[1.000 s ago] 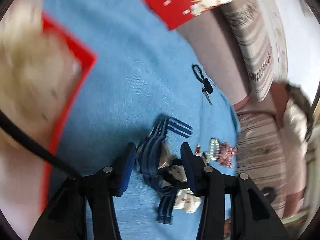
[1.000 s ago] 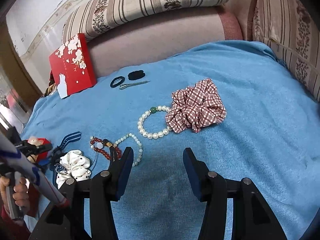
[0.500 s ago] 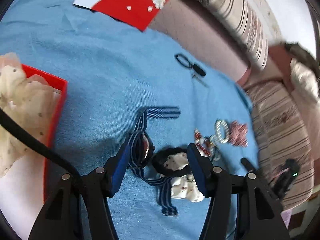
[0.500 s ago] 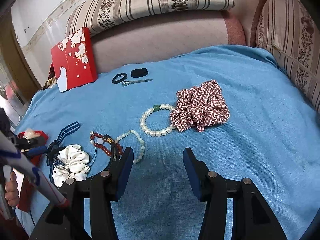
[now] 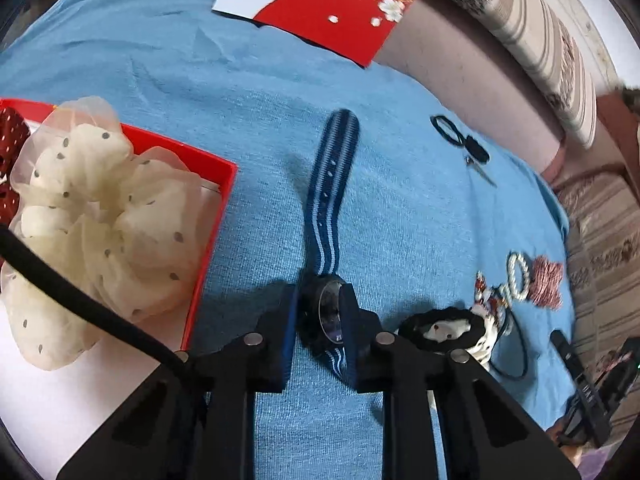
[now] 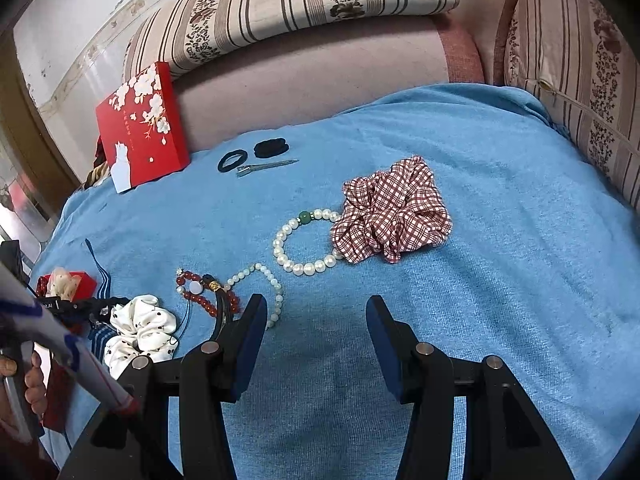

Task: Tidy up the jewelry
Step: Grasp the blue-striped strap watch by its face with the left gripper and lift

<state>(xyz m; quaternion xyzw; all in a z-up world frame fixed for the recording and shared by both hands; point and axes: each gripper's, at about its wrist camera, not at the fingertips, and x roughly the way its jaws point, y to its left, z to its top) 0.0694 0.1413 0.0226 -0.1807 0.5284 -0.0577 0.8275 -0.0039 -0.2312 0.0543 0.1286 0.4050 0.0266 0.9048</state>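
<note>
Watch: blue-striped fabric-strap wristwatch (image 5: 329, 216), its case pinched by the left gripper (image 5: 320, 312).
Right gripper (image 6: 316, 320): jaws wide apart, empty.

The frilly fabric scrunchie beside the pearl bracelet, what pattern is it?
Red-and-white checks, clearest in the right wrist view: checked fabric scrunchie.

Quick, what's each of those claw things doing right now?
Left gripper: closed on the striped-strap watch.
Right gripper: open, holding nothing, above the blue cloth.
</note>
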